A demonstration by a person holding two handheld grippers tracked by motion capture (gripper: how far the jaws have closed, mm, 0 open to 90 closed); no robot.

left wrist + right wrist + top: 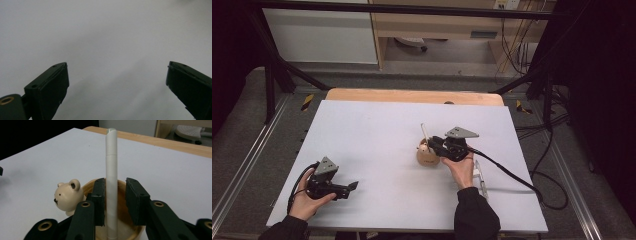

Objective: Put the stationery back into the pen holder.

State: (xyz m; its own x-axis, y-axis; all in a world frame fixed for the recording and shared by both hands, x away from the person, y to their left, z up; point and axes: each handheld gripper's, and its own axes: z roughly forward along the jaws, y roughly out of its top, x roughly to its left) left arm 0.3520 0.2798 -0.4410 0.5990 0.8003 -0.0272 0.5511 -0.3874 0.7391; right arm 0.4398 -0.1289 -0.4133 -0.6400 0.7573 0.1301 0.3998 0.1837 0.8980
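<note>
The white paper straw (111, 182) stands nearly upright in the bear-faced wooden cup (120, 225), between the right gripper (114, 200)'s part-spread jaws, seemingly brushing one pad, while the left gripper (343, 189) idles spread, well apart.

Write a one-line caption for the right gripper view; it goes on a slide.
Right gripper, jaws slightly apart, around an upright white paper straw standing in a tan wooden cup with a cream bear figure on its rim.
</note>
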